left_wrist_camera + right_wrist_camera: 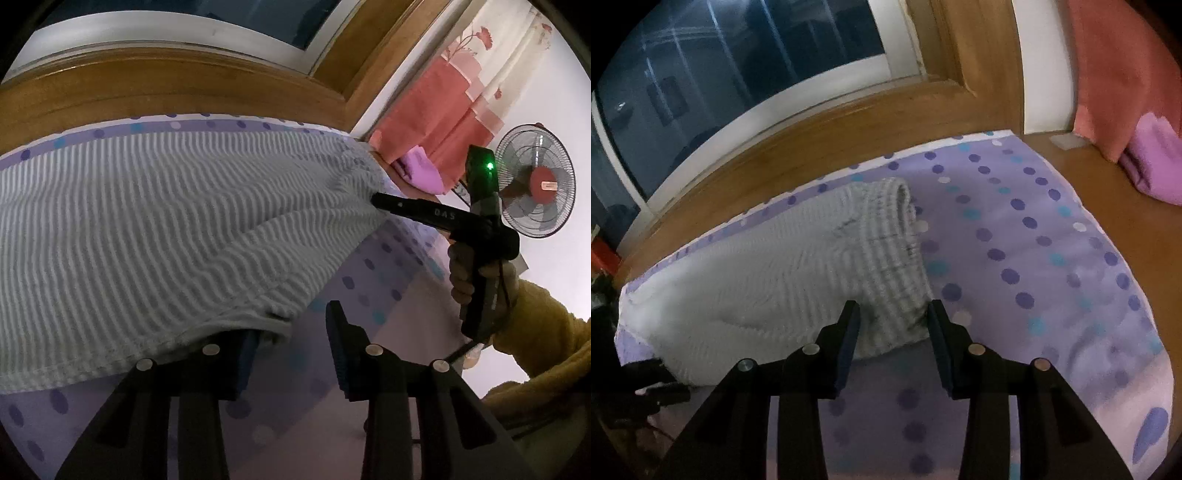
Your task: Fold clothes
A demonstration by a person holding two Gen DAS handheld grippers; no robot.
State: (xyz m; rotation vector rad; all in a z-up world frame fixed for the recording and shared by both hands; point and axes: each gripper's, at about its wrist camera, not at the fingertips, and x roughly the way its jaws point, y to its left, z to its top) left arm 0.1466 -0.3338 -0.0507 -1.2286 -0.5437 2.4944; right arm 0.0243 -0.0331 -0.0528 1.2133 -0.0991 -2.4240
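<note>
Ribbed white garment [783, 280] lay on the dotted purple sheet [1052, 258], filling centre frame. Left gripper [291, 347] and right gripper [894, 325] both gaped wide, gripping nothing. A fan [535, 184] stood at upper right.

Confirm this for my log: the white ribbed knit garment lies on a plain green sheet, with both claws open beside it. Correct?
Not quite. The white ribbed knit garment lies on a purple sheet with dark and teal polka dots, not a plain green one, as the right wrist view shows. The rest holds: the left claw and right claw are both open at the garment's edge.
</note>
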